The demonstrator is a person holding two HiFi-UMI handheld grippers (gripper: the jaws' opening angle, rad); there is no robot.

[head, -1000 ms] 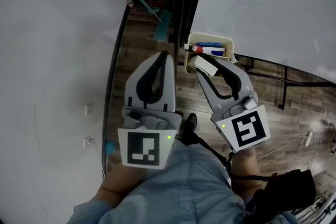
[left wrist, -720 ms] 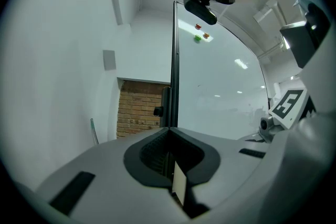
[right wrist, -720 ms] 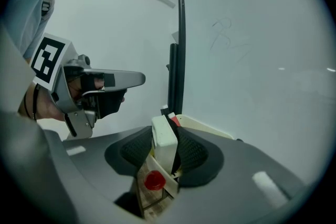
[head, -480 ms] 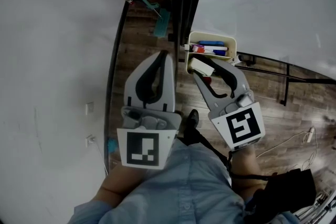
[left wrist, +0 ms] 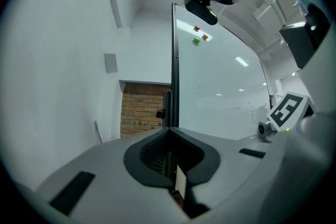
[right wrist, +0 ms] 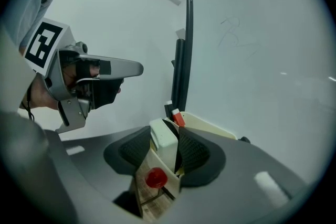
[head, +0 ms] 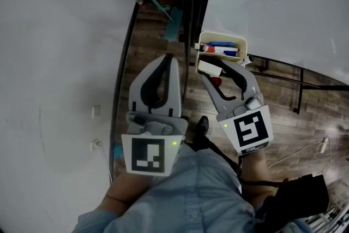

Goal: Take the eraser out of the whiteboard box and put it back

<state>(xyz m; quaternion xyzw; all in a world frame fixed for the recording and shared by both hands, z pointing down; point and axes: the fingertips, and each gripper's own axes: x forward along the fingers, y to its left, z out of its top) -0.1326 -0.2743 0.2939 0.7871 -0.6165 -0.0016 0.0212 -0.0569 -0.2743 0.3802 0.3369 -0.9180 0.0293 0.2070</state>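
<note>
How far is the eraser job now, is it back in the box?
Taking out looks done: the eraser stands between the jaws of the right gripper at the near edge of the whiteboard box. In hand: those jaws have just been opening, seemingly releasing it. Left: draw the gripper away.

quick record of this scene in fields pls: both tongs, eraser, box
left tongs: shut, empty
right tongs: jaws have just been opening, eraser between them
eraser: white, at the near side of the box; cannot tell if it rests in it
box: cream, at the edge of the whiteboard
markers: lying inside the box
</note>
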